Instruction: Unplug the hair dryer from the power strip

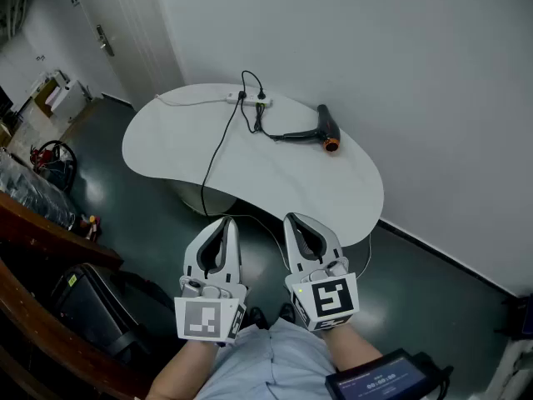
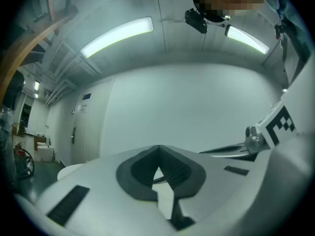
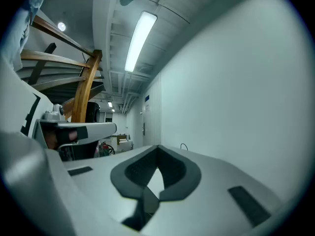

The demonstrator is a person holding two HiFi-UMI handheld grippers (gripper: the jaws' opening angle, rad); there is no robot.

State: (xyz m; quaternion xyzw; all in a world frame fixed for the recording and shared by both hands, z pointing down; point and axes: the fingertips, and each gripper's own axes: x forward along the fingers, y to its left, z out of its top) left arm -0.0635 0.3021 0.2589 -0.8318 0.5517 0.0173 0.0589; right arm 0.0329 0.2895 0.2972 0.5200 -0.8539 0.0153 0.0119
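Left gripper [image 1: 225, 221] and right gripper [image 1: 293, 217] closed on nothing, well short of the table [image 1: 166, 152].
Both hover level near the person, jaws pressed together. On the table's far right lies the hair dryer [image 1: 327, 127]; its cord [image 1: 287, 137] runs left toward the power strip [image 1: 248, 99] at the far edge. A good approach would be to follow that cord to its plug, steady the strip, and pull straight.

White wall [image 1: 400, 57], dark floor [image 1: 441, 298] (glossy)
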